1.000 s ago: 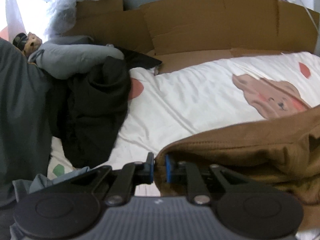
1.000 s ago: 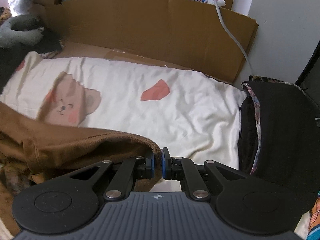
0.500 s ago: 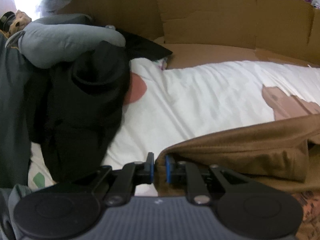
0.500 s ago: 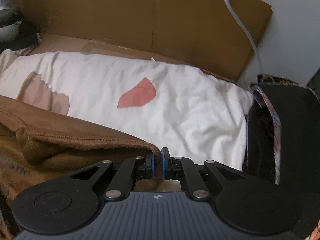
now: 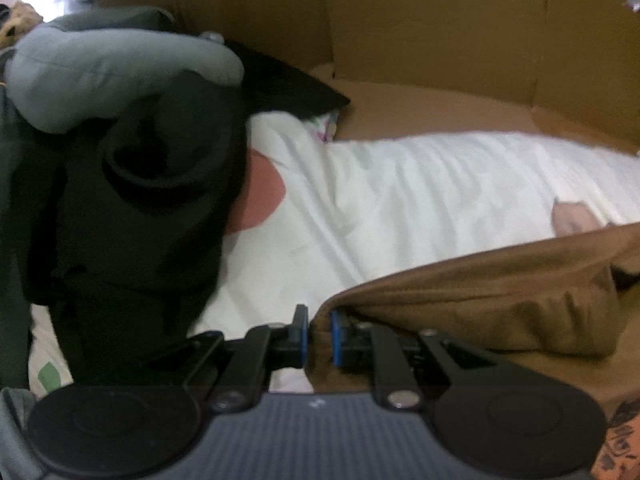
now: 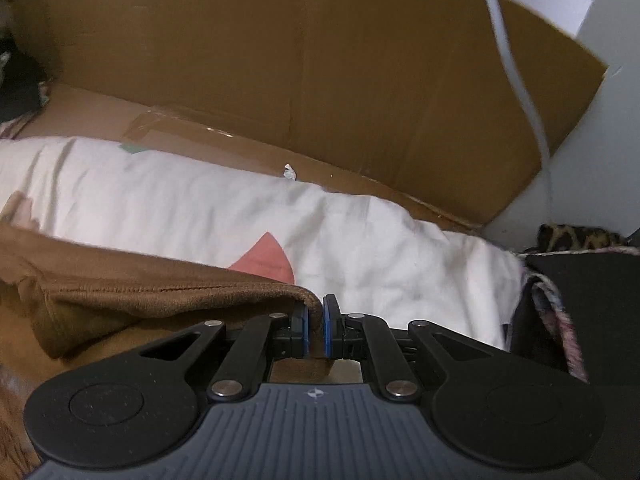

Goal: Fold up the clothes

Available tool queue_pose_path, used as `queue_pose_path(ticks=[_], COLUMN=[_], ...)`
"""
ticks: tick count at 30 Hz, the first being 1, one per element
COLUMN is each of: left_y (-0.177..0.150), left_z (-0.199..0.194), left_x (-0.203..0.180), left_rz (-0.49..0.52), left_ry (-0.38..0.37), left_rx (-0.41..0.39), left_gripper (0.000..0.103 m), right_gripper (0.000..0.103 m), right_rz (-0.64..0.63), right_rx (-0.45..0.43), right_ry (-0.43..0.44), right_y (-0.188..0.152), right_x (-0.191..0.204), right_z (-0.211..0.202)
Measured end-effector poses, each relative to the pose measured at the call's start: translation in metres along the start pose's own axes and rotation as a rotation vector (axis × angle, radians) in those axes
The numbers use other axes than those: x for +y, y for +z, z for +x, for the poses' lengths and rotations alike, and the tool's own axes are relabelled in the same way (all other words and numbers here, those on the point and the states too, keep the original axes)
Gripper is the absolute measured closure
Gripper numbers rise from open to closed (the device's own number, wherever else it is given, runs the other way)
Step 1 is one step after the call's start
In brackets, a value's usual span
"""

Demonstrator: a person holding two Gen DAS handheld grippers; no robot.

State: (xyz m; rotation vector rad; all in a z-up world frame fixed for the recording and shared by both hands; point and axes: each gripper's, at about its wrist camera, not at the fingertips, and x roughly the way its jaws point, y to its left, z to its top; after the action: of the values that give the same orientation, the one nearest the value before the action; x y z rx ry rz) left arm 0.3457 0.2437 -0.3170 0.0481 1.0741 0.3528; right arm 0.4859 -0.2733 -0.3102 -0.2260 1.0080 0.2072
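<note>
1. The left gripper [image 5: 319, 334] is clamped on one corner of a brown garment [image 5: 500, 300], its blue pads pinching the cloth at the hem.

2. The right gripper [image 6: 316, 330] is likewise closed on the other corner of the brown garment [image 6: 168, 300], the rolled hem bunched between its pads.

3. The garment's edge is stretched between the two grippers above a white bedsheet [image 6: 200, 200] with pink prints. The rest of the garment hangs and rests below, toward the person.

4. A wall of cardboard [image 6: 320, 80] runs along the far side of the sheet, and a white cable [image 6: 516, 80] hangs in front of it on the right.

5. A pile of dark clothes [image 5: 132, 208] crowds the left of the sheet. A black folded stack [image 6: 580, 312] sits at the right edge.

6. Risk: each grip is only a small pinch at the hem, so a hard pull apart could likely slip a corner free.

7. Risk: uneven lowering would probably lay the fold crooked, or drop the edge onto the dark pile.
</note>
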Motion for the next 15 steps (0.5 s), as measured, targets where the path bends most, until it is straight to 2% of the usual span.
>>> queue_pose_path(ticks=[4, 11, 15], left_y=[-0.006, -0.014, -0.013], left_z=[0.004, -0.025, -0.024], left_x=[0.007, 0.024, 0.034], left_rz=[-0.015, -0.047, -0.063], left_ry=[-0.005, 0.045, 0.046], left_rx=[0.008, 0.007, 0.017], left_gripper=[0.091, 0.091, 0.091], right_gripper=[0.097, 0.097, 0.097], right_rz=[0.004, -0.038, -0.053], right_rx=[0.020, 0.011, 0.031], right_ry=[0.016, 0.082, 0.089], right_y=[0.002, 0.016, 0.025], right_x=[0.006, 0.017, 0.025], right_z=[0.019, 0.019, 0.027])
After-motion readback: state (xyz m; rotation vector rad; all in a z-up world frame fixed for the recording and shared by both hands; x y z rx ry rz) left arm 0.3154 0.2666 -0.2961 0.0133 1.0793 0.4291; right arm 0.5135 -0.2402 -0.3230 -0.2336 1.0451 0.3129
